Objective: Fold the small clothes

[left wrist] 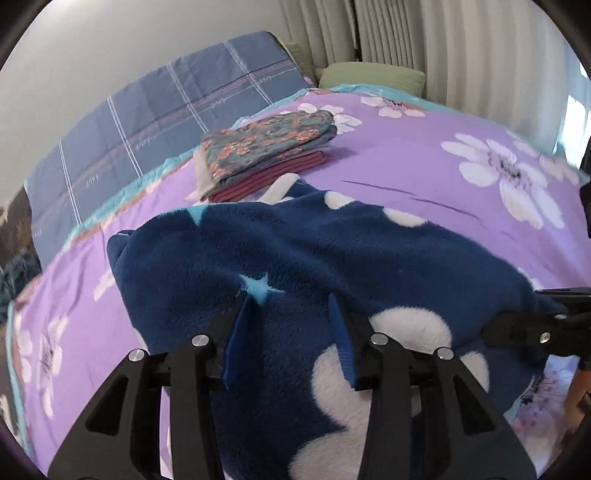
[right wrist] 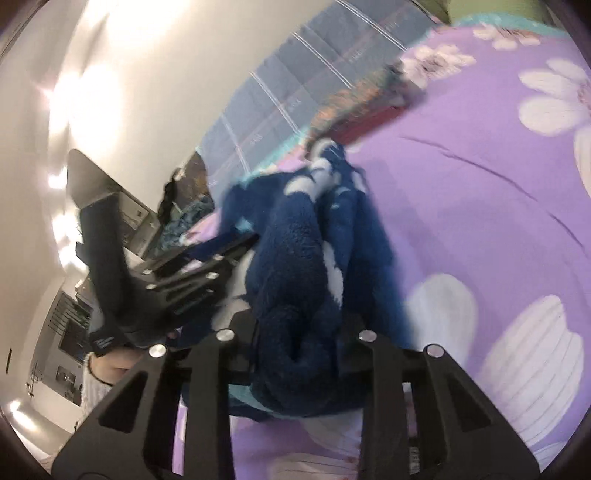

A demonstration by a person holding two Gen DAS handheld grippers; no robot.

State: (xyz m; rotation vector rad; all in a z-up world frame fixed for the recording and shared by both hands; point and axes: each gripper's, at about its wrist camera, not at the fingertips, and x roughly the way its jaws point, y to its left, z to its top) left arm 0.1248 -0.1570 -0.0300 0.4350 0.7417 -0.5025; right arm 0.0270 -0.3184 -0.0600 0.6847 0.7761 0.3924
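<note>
A dark blue fleece garment (left wrist: 314, 251) with white spots and pale blue stars lies spread on the purple flowered bedsheet (left wrist: 424, 173). My left gripper (left wrist: 290, 325) hovers low over its near part. The blue pads (left wrist: 236, 332) stand apart with flat fleece between them, not visibly pinched. In the right wrist view a thick bunched roll of the fleece garment (right wrist: 295, 295) fills the gap of my right gripper (right wrist: 295, 339), which is shut on it, pads hidden by the pile. The left gripper (right wrist: 236, 243) reaches the fleece from the left there. The right gripper (left wrist: 517, 328) shows at the left wrist view's right edge.
A stack of folded clothes (left wrist: 266, 155), floral on top and maroon below, sits just behind the fleece. Green pillows (left wrist: 369, 75) and a blue plaid cover (left wrist: 166, 122) lie at the bed's far end, curtains (left wrist: 406, 33) behind. A person's hand (right wrist: 110, 365) holds the left gripper.
</note>
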